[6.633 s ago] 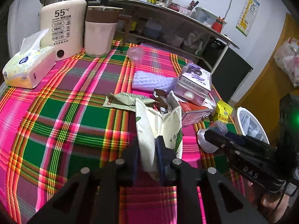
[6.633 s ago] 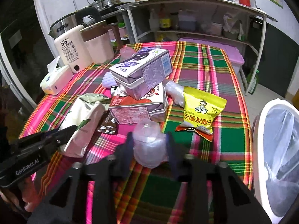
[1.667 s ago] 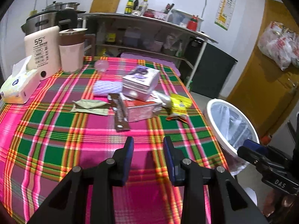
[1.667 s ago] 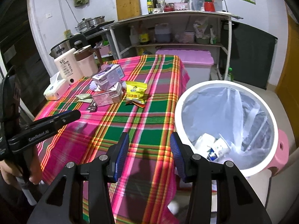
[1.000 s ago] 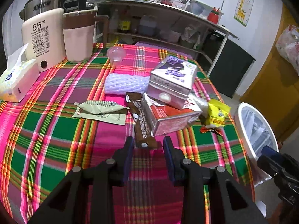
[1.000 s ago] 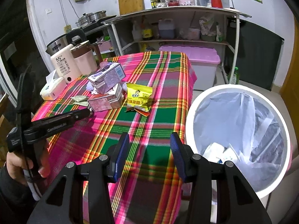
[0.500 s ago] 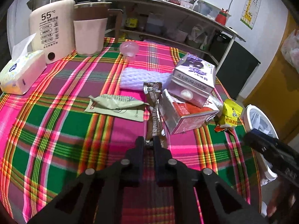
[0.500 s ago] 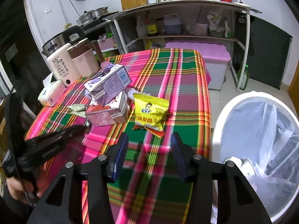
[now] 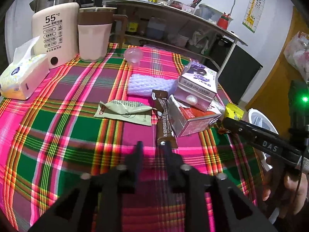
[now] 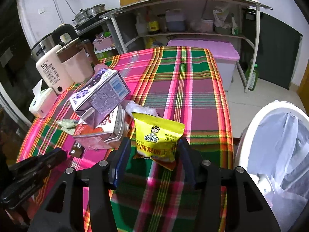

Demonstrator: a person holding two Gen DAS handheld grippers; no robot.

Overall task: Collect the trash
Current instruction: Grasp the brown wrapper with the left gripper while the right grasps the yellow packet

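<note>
Two grippers are seen over the plaid table [image 9: 58, 127]. Largest first: the white bin [image 10: 278, 154] stands right of the right gripper [image 10: 152, 154], lined, some trash already inside. The yellow snack bag [image 10: 157, 138] lies between the right fingers, spread wide on either side, pads apparently not yet pressing; its long axis runs straight ahead. The brown wrapper [image 9: 164, 119] runs lengthwise ahead of the left gripper [image 9: 152, 150], near end just off the right fingertip; jaws are opening, nothing pinched. Stacked cartons [image 9: 193, 104] hide its right edge. Contact at the blurred fingertips cannot be judged.
</note>
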